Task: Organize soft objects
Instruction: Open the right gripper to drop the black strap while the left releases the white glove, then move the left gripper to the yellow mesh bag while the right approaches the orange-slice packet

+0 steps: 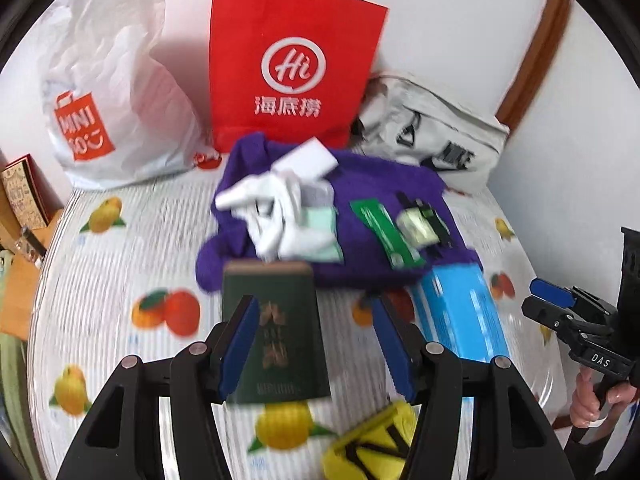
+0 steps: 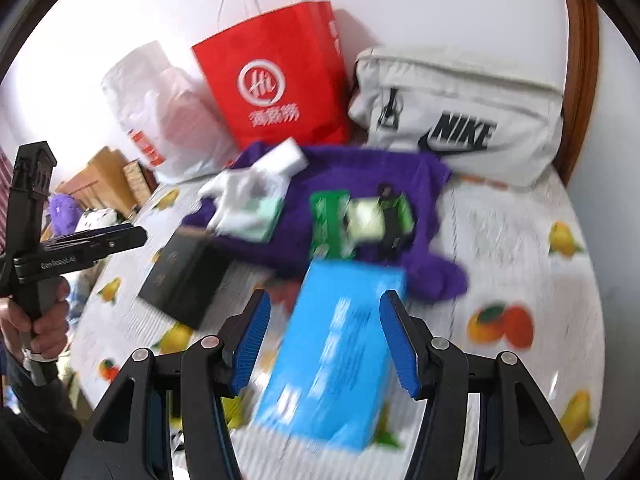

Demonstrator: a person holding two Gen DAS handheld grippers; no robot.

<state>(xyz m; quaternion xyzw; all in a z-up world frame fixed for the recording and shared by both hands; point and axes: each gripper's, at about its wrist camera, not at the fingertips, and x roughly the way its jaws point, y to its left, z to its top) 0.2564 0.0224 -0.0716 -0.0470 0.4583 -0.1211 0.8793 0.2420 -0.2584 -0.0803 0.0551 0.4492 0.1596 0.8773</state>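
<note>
- Left wrist view: the left tool (image 1: 316, 344) hangs with its fingers apart and nothing between them, over a fruit-print bench (image 1: 120, 280). A dark green box (image 1: 276, 332) lies under it, just in front of the purple sweater (image 1: 360, 216), which I take as the landmark. On the sweater lie one white cloth (image 1: 272, 208), one white block (image 1: 308, 160), one green packet (image 1: 384, 232) and one pale green pack (image 1: 324, 232). Behind it stand three bags: a white Miniso bag (image 1: 120, 100), a red paper bag (image 1: 292, 64) and a white Nike bag (image 1: 436, 132). A yellow roll (image 1: 372, 448) sits well in front.
- Right wrist view: the right tool (image 2: 324, 340) is also spread and empty, over one blue box (image 2: 340, 360) that touches the sweater's front edge.
- Judgement: sorting seems barely begun; the soft things are still unpacked. Next, a tool should close on the white cloth or sweater, first clearing the hard items off it.
</note>
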